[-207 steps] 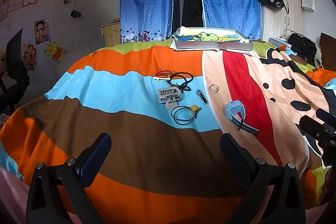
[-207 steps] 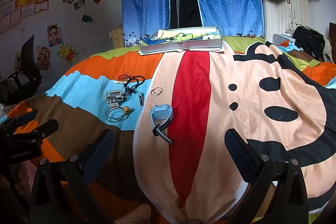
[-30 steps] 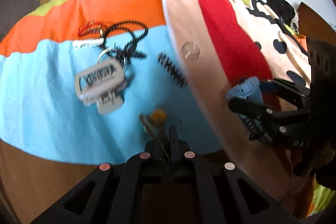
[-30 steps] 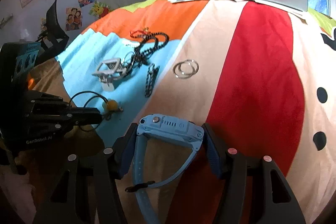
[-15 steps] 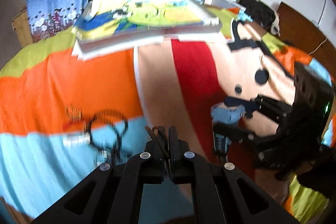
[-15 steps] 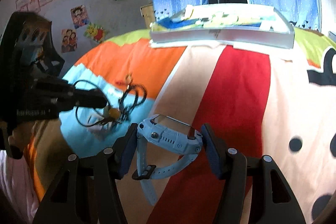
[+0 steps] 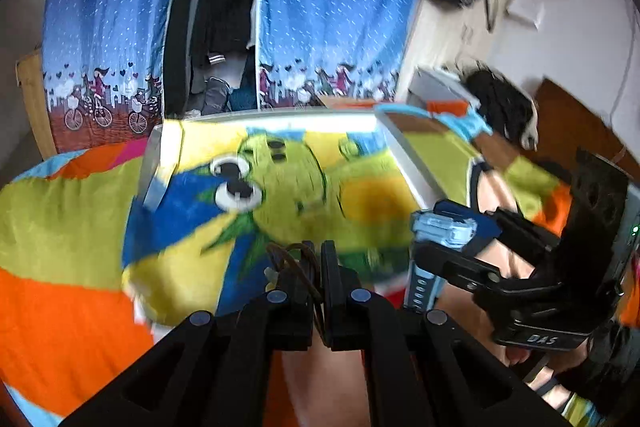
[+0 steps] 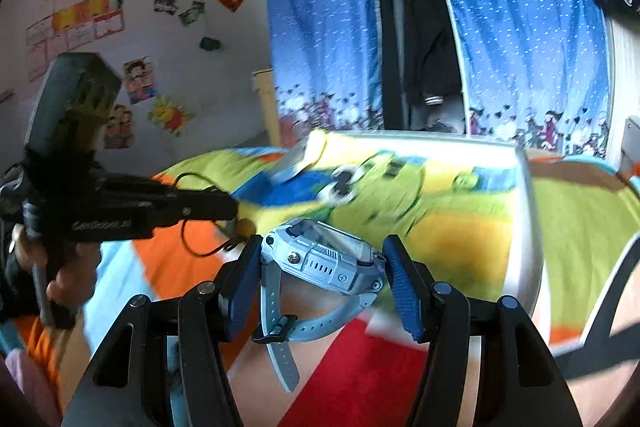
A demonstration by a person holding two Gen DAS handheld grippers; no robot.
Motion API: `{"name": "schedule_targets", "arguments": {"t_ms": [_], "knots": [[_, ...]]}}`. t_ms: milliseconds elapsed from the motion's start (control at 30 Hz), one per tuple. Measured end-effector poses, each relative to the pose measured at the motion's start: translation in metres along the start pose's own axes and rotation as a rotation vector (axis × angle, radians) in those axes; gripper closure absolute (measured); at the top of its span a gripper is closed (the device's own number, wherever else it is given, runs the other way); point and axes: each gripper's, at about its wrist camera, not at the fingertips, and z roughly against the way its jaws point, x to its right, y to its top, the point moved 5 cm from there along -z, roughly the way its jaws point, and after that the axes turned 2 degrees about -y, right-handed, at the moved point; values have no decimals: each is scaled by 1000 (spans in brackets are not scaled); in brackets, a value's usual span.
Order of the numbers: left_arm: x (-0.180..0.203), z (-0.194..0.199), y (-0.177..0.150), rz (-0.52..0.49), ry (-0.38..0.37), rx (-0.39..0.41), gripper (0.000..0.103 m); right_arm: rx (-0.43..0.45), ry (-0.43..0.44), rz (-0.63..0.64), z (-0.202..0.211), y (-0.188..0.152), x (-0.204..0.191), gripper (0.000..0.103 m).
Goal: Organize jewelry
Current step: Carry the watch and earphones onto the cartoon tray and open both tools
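Bed with striped cartoon cover fills lower frame; blue curtains behind, posters upper left. Shallow white box with green cartoon lining at frame centre, blurred. Right gripper clamped on blue watch, strap hanging below. Left gripper pinched tight on black cord necklace, orange bead dangling at tip, cord partly hidden.

light-blue watch clamped face-up, strap hanging below. dark cord necklace with orange bead dangles, pinched. white tray ahead, cartoon-lined.
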Motion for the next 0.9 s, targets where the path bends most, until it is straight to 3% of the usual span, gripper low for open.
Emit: {"name": "schedule_targets", "arguments": {"t_ms": [200, 367, 433, 467, 533, 567, 600, 633, 700, 900], "knots": [[-20, -59, 10, 97, 5, -35, 99, -18, -97, -121, -55, 20, 46, 48], [-38, -103, -14, 209, 20, -123, 99, -121, -183, -216, -90, -5, 78, 48], [-40, -103, -17, 234, 10, -107, 98, -164, -200, -263, -101, -16, 87, 47], [-42, -102, -17, 252, 19, -108, 97, -163, -198, -269, -100, -18, 88, 43], [-44, -100, -15, 288, 16, -112, 81, -137, -232, -233, -95, -15, 85, 30], [-46, -97, -14, 301, 39, -113, 51, -122, -239, -215, -90, -13, 83, 16], [-48, -93, -14, 313, 70, -103, 12, -99, -257, -193, -84, -10, 79, 11], [-50, -83, -12, 329, 112, -56, 3, -72, -271, -181, -77, -7, 77, 9], [-52, -68, -9, 333, 137, 5, 2, -34, -270, -181, -68, 0, 77, 9], [-50, -32, -17, 320, 211, 60, 0, 55, -289, -181, -32, 7, 72, 3]]}}
